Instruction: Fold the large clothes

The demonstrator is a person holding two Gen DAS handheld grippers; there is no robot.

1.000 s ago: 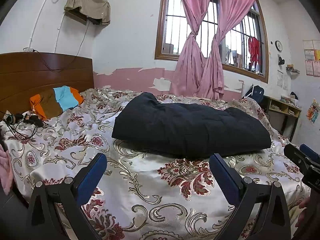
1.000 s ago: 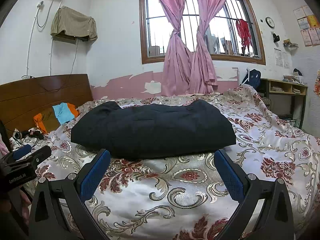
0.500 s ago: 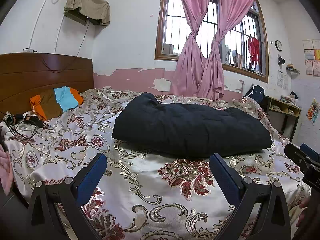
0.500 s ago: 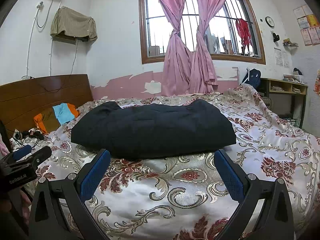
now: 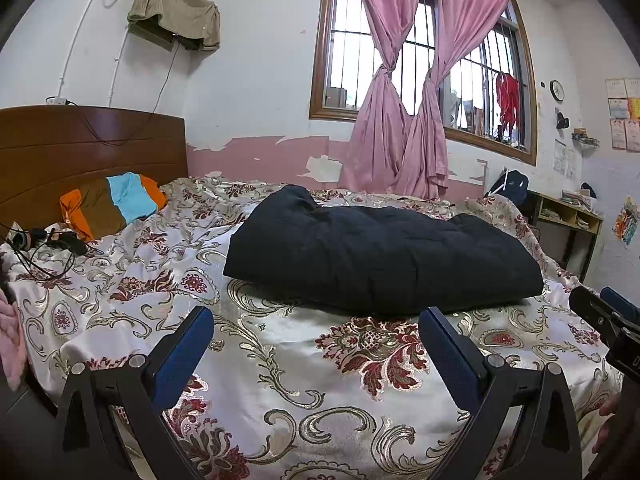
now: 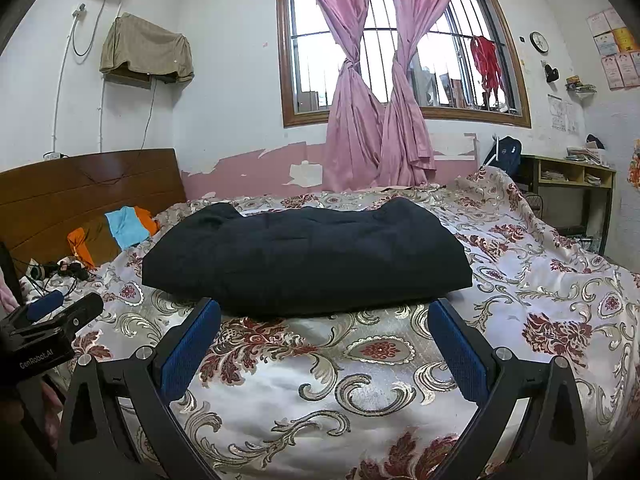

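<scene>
A large dark navy padded garment (image 5: 380,256) lies folded into a thick rectangle on the floral bedspread (image 5: 304,368); it also shows in the right wrist view (image 6: 308,260). My left gripper (image 5: 316,328) is open and empty, held short of the garment's near edge. My right gripper (image 6: 324,320) is open and empty, its blue pads just in front of the garment's near edge, not touching it. The right gripper shows at the right edge of the left wrist view (image 5: 608,320), and the left gripper at the left edge of the right wrist view (image 6: 52,320).
An orange, brown and blue pillow (image 5: 112,204) lies by the wooden headboard (image 5: 80,148). Cables and headphones (image 5: 44,240) lie at the bed's left. A window with pink curtains (image 5: 400,112) is behind. A desk with shelves (image 5: 568,220) stands at the right.
</scene>
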